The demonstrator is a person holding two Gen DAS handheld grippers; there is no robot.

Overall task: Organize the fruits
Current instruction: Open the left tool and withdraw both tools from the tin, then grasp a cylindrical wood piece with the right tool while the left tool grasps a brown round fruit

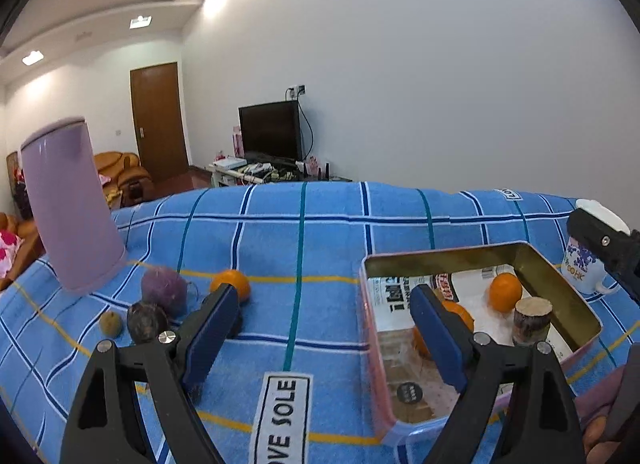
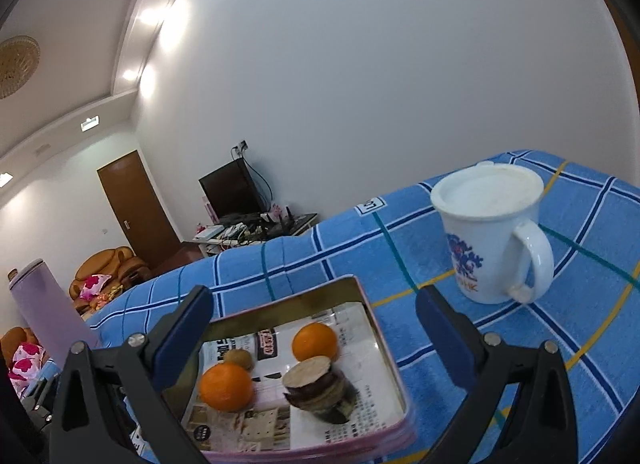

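Left-wrist footage gives us the left tool (image 1: 324,320) low in the frame with its blue-padded jaws spread wide and nothing between them, hanging over a counter draped in a blue checked cloth (image 1: 312,232). At the right of that frame sits a shallow rectangular tin tray (image 1: 560,288) lined with printed paper; in it we see one orange (image 1: 505,291) toward the far side, a second orange (image 1: 460,314) partly hidden behind the tool's right finger, and a short cut piece of a brown-skinned root or stalk (image 1: 532,322) standing on end near the tray's right wall. Left of the tray, out on the cloth, lie the loose pieces: a third orange (image 1: 236,282) just behind the left finger, a fuzzy purple round object (image 1: 164,291), a dark round fruit (image 1: 146,322) and a small brownish-green fruit (image 1: 111,323), all close together below a tall lilac container (image 1: 72,207) at the left of the frame. From the right wrist we look over the right tool (image 2: 316,328), its jaws likewise spread and empty, with the same tray beneath it in the lower centre; here we also make out a small brown fruit (image 2: 239,358) lying between the two oranges. A white mug (image 2: 492,240) with a blue pattern and a lid stands on the cloth at the right of that frame, apart from the tray.
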